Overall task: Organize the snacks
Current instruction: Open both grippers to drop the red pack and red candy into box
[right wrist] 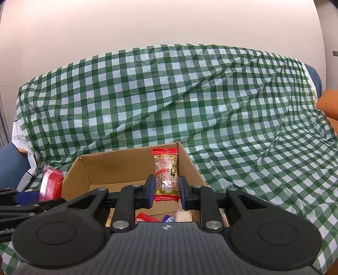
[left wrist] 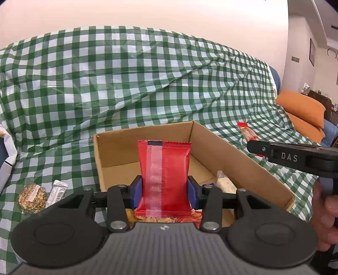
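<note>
Nearest the left wrist camera, the left gripper (left wrist: 164, 191) is clamped on a red snack packet (left wrist: 164, 177), its blue pads pressing both sides so the packet stands upright above the near end of the cardboard box (left wrist: 243, 156). To the left of that gripper, on the green checked cloth (left wrist: 126, 74), a round seeded cake (left wrist: 32, 197) lies beside a small silver sachet (left wrist: 56, 193).

In the right wrist view, the right gripper (right wrist: 166, 191) is closed on a clear peanut bar with red ends (right wrist: 166, 173), held upright over the box near its right wall. Below it, on the box floor, lie a red wrapper (right wrist: 145, 217), a purple-wrapped piece (right wrist: 169, 218) and a pale bar (right wrist: 184, 214).

Farther back, the box's far wall stands against the cloth, which climbs over a raised backrest. At far right in the left wrist view, an orange cushion (left wrist: 302, 105) rests past the cloth's edge, and a plain pale wall (left wrist: 147, 12) sits behind everything.
</note>
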Motion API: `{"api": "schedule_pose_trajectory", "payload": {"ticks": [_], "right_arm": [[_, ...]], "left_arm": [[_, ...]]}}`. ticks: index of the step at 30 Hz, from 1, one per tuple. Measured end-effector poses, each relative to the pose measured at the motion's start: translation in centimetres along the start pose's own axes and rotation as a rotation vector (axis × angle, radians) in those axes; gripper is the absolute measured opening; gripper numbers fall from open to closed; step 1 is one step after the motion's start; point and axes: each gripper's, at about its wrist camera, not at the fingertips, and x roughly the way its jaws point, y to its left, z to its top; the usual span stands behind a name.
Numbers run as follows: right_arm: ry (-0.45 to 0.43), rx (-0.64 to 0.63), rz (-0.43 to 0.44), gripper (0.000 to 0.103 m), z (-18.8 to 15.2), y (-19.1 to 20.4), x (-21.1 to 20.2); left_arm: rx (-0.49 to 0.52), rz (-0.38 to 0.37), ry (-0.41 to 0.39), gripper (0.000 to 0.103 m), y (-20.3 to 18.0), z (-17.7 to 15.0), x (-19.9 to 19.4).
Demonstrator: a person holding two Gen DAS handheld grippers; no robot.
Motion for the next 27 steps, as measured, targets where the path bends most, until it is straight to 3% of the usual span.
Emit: {"api": "schedule_pose_trajectory", "payload": {"ticks": [21, 23, 24, 27], "right_arm": [[-0.002, -0.041, -0.023, 0.025, -0.3, 0.2, 0.1], [-0.002, -0.039, -0.033, 0.025, -0.3, 0.2, 0.1], [-0.001, -0.039, -0.042, 0.027, -0.3, 0.2, 0.1], [0.006, -0.029, -0.048, 0.038, -0.2, 0.1, 0.3]], "left_arm": [[0.004, -0.071, -0.01, 0.049, -1.6, 0.3, 0.6], [0.005, -0.094, -0.007, 0.056, -1.7, 0.4, 0.7], [0.009, -0.089, -0.006, 0.067, -1.8, 0.4, 0.7], [0.011, -0.081, -0.001, 0.071, -1.8, 0.4, 0.7]]}}
